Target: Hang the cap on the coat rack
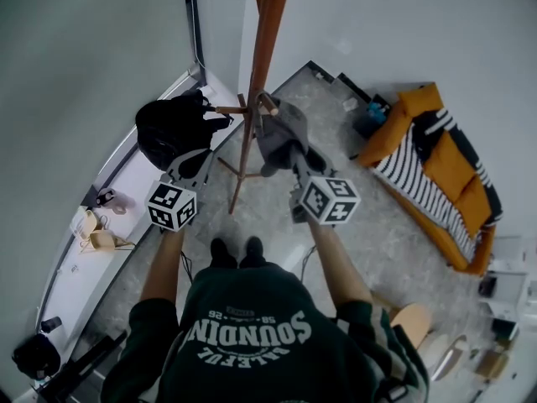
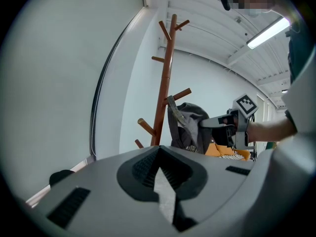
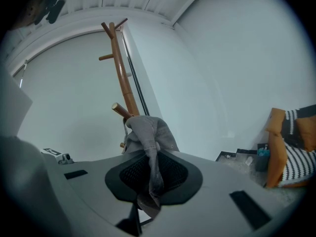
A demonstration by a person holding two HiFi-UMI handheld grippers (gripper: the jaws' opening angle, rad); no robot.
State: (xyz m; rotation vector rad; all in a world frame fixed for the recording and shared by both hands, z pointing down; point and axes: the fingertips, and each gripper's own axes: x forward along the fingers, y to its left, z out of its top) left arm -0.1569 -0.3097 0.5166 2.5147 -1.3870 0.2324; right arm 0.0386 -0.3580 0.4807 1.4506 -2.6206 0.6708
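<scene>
A tall brown wooden coat rack [image 1: 262,49] stands in the room's corner, pegs sticking out at several heights. My right gripper [image 1: 289,156] is shut on a fold of the grey cap [image 1: 281,133] and holds it up against the pole. In the right gripper view the cap [image 3: 148,132] hangs right below a peg tip [image 3: 118,108]; whether its strap is over the peg I cannot tell. The left gripper view shows the cap [image 2: 190,125] under another peg [image 2: 180,94]. My left gripper [image 1: 189,173] is lower and to the left, shut, with nothing in it.
A black backpack [image 1: 172,128] sits left of the rack by a lower peg. A white window ledge [image 1: 126,183] with small items runs along the left wall. An orange sofa [image 1: 436,166] with a striped cushion stands at the right. The person's feet [image 1: 235,250] are near the rack's base.
</scene>
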